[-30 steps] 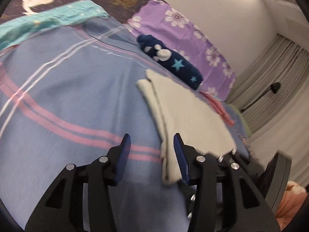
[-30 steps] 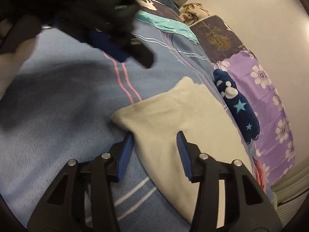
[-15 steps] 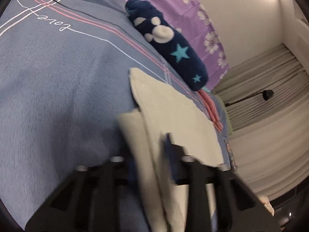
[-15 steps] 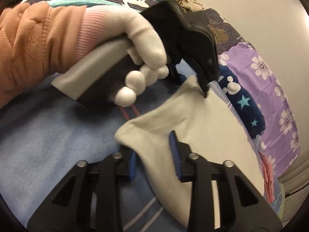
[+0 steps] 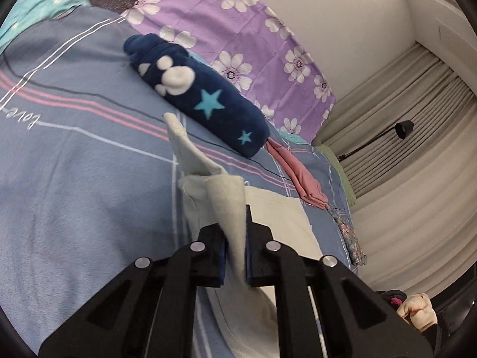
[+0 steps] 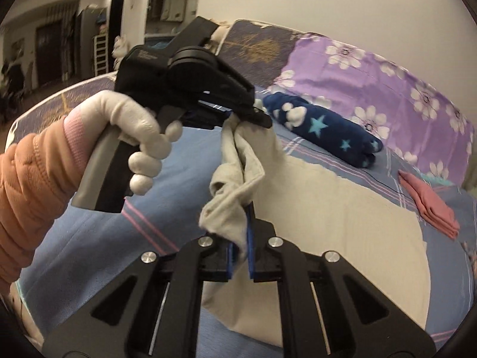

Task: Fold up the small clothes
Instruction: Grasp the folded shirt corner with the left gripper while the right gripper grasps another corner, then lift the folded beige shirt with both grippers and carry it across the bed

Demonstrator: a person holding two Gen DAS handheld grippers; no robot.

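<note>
A cream cloth (image 5: 277, 208) lies partly flat on the blue striped bedspread (image 5: 74, 164), its near edge lifted. My left gripper (image 5: 235, 232) is shut on one raised corner. In the right wrist view the same left gripper (image 6: 253, 116), held by a white-gloved hand (image 6: 134, 125), pinches the cloth's upper corner. The cream cloth (image 6: 342, 223) hangs bunched from there down to my right gripper (image 6: 240, 238), whose jaws are closing with a fold of the cloth pressed between the blue pads.
A rolled navy garment (image 5: 208, 101) with stars lies beyond the cloth, a folded pink garment (image 5: 301, 179) to its right. Purple floral bedding (image 5: 238, 29) lines the wall side. Curtains (image 5: 402, 179) and a black lamp (image 5: 404, 128) stand past the bed's right end.
Both grippers went from open beside the cloth's near edge to closed on it, and both have risen, pulling that edge up off the bedspread. The right gripper has rolled.
</note>
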